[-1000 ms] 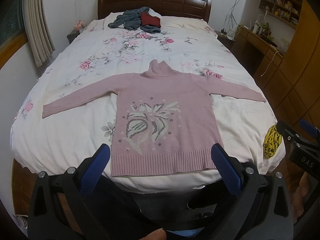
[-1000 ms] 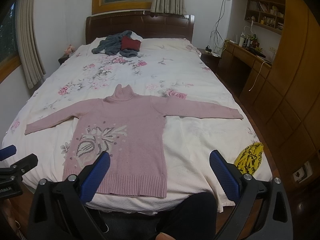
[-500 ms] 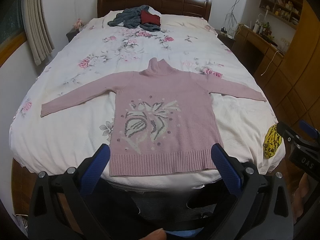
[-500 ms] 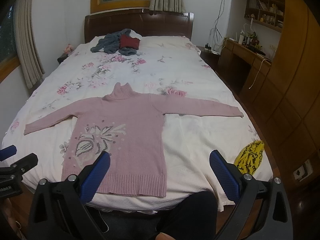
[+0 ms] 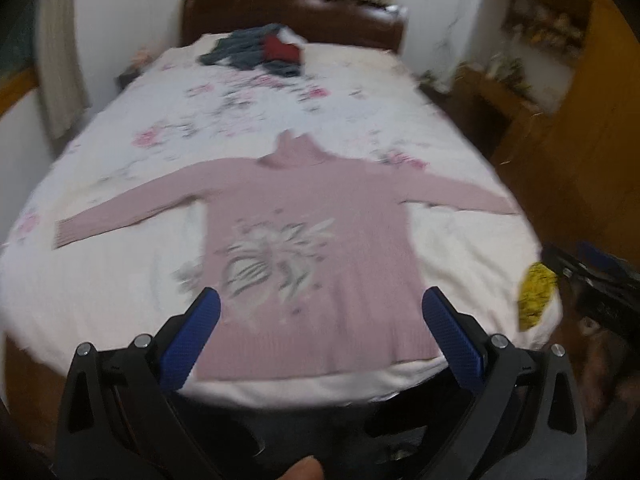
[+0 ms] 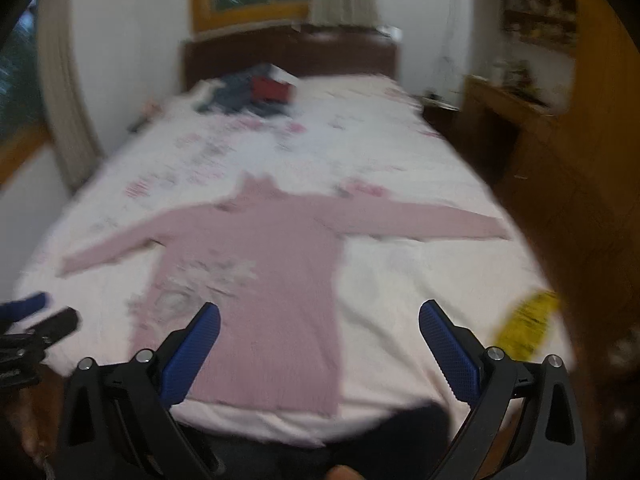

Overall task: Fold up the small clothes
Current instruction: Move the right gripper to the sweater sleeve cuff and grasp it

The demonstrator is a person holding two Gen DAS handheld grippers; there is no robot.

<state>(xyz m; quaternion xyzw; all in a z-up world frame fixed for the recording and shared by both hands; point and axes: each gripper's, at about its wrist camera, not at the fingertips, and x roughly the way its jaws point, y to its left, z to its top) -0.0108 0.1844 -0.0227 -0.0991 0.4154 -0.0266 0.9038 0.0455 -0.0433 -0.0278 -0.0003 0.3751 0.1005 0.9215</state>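
A pink turtleneck sweater (image 5: 320, 216) (image 6: 272, 256) with a pale flower pattern lies flat on the bed, both sleeves spread out, its hem toward me. My left gripper (image 5: 320, 308) hovers open above the hem, nothing between its blue pads. In the right wrist view my right gripper (image 6: 318, 314) is open too, over the sweater's right lower part and the bare bedding beside it. Both views are blurred by motion.
The bed (image 5: 120, 280) has a white flowered cover and a dark headboard (image 5: 292, 12). A heap of grey and red clothes (image 5: 260, 50) lies near the pillows. A yellow patterned item (image 5: 534, 294) hangs at the bed's right corner. Wooden cabinets (image 6: 560, 200) line the right wall.
Both grippers have moved forward toward the bed; the sweater looks larger and closer, and the views have gone blurry. Both stay open and empty.
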